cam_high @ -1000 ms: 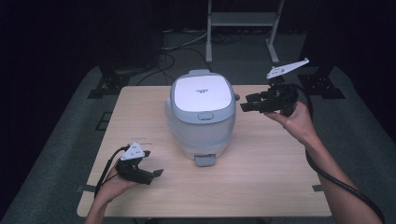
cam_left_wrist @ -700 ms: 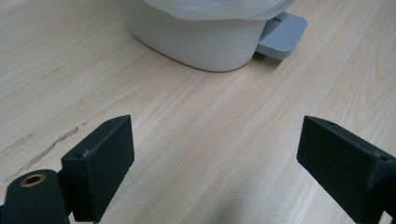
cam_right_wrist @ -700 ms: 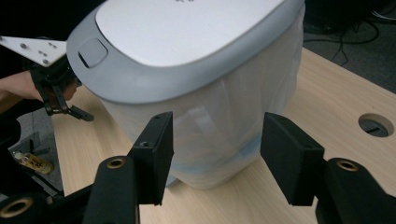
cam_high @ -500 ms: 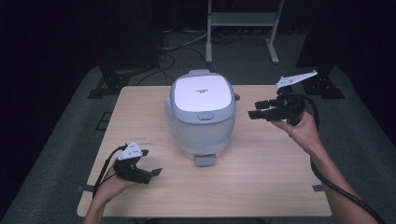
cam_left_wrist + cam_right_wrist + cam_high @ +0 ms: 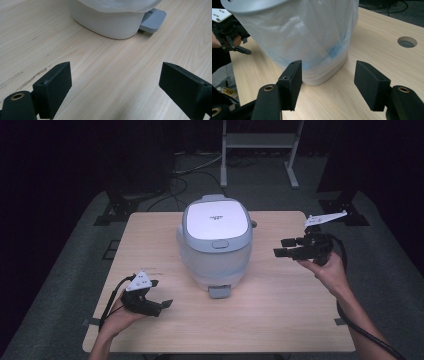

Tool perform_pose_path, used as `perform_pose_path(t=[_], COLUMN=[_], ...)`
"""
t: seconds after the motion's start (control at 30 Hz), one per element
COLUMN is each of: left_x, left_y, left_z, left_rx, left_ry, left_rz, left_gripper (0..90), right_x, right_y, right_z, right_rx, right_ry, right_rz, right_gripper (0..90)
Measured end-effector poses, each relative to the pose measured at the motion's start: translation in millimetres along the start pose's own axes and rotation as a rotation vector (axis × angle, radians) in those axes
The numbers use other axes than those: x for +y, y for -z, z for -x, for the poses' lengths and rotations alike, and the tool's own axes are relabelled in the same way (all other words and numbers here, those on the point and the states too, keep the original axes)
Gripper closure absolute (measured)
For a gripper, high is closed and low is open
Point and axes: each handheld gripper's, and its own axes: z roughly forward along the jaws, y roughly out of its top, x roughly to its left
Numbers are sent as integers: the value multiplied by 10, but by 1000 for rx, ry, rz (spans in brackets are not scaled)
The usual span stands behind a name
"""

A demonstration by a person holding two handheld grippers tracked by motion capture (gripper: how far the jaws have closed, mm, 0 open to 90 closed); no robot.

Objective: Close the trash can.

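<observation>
so, both claws wide and holding nothing beside the pedal bin [image 5: 216,242].
i see bare table [image 5: 300,320] between my right claw [image 5: 285,248] and its wall; ahead of my left claw [image 5: 162,305], its pedal [image 5: 153,20].

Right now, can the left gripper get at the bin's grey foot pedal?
Probably yes: the left gripper is open, and bare table lies between it and the foot pedal of the bin.
</observation>
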Motion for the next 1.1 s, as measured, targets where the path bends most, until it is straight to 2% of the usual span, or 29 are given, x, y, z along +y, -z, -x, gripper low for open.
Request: perform_pose_path(t=[0.53,0.87,1.1], left_x=[-7,-1,-5], left_y=[-16,-40,-40], left_z=[6,27,31], left_rx=[3,2,8], left_ry=[-6,-13,-19], left_rz=[-12,-18,-17], left_gripper=[101,99,99], right_x=[-475,-687,-840], right_y=[-40,-41,-34], right_z=[155,170,175], right_rx=[-33,-78,-90], right_ry=[-74,-80,-96], right_rz=[14,-4,9], right_gripper=[370,370,370])
